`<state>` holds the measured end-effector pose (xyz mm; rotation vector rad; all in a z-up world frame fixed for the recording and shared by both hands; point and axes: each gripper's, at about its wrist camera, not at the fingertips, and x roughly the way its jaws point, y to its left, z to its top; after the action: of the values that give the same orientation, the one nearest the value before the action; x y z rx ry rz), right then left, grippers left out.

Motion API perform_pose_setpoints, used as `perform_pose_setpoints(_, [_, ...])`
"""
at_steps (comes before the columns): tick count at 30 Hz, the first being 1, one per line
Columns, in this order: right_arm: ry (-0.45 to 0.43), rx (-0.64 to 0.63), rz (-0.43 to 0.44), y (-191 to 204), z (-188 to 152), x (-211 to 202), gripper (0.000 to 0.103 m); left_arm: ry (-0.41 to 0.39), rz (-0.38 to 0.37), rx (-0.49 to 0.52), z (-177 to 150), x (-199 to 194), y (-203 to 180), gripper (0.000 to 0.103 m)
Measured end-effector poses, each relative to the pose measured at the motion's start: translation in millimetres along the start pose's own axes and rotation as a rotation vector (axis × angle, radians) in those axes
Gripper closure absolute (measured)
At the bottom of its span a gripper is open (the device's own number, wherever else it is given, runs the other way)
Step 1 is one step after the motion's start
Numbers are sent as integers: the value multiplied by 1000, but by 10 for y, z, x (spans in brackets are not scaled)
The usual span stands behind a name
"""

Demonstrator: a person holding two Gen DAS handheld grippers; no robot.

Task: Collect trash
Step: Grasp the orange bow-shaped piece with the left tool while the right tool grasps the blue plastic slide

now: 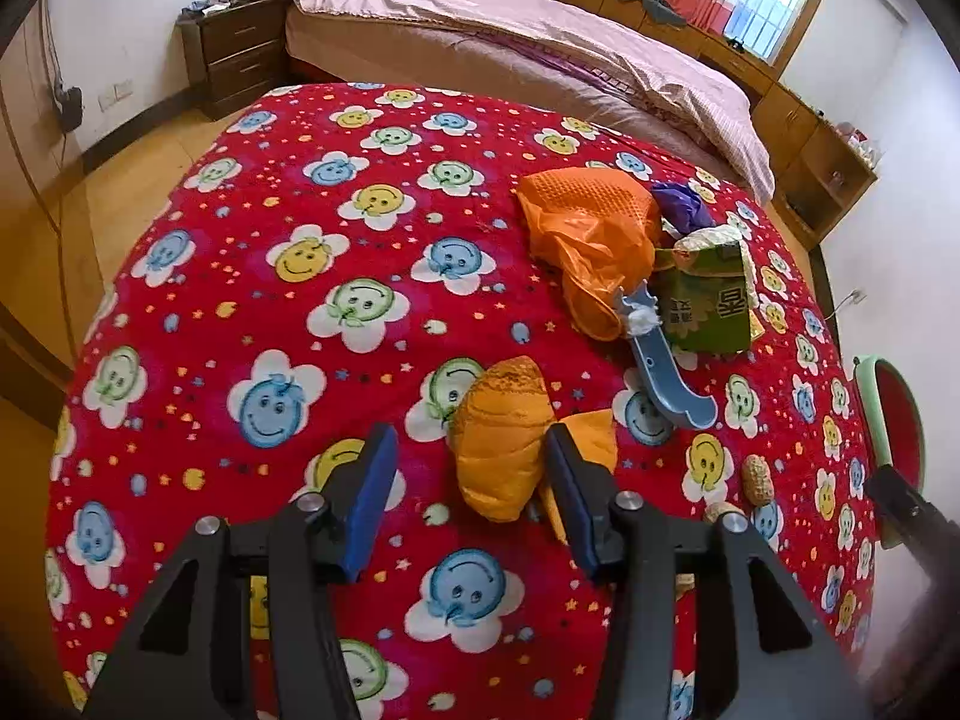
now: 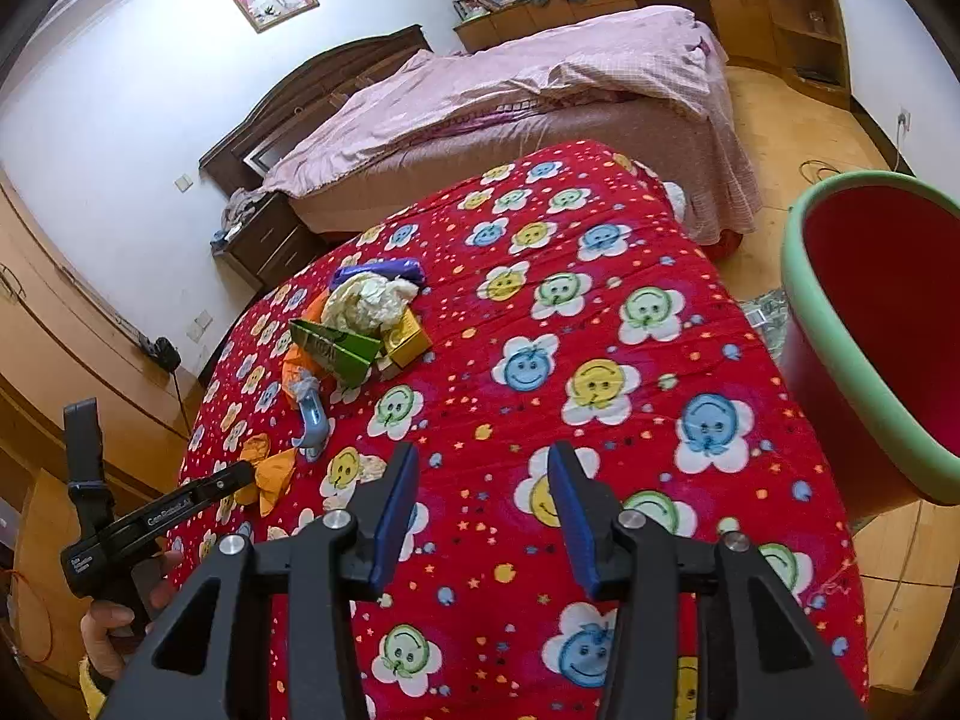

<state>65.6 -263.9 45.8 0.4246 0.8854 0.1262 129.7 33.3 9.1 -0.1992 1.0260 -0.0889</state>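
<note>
A crumpled orange wrapper (image 1: 501, 444) lies on the red flower-patterned blanket (image 1: 312, 360). My left gripper (image 1: 471, 438) is open around it: the wrapper rests against the right finger (image 1: 570, 480) and stands apart from the left one. Further back lies a pile of trash: an orange plastic bag (image 1: 588, 240), a purple wrapper (image 1: 681, 204), a green carton (image 1: 708, 306) and a blue plastic piece (image 1: 666, 372). My right gripper (image 2: 485, 462) hovers open over bare blanket with nothing between its fingers. In the right wrist view the left gripper (image 2: 243, 474) touches the orange wrapper (image 2: 273, 471).
A red bin with a green rim (image 2: 870, 324) stands beside the blanket's right edge. Peanut shells (image 1: 756, 480) lie near it. A hand (image 2: 114, 618) holds the left gripper's handle. A bed with pink bedding (image 1: 510, 18) and wooden cabinets stand behind.
</note>
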Motion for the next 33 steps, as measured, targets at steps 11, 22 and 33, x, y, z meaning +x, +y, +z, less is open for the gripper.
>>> perform_pose_setpoints(11, [43,-32,3,167,9,187,55,-20,-75,-10,5,73,-46,72])
perform_pose_setpoints(22, [101,-97,43,485,47,455,55,-105,-37,-17,18,-195,95,77])
perform_pose_setpoints(33, [158,-246,63,1078,86,864,55,-120,32,-74,37,-222,423,77])
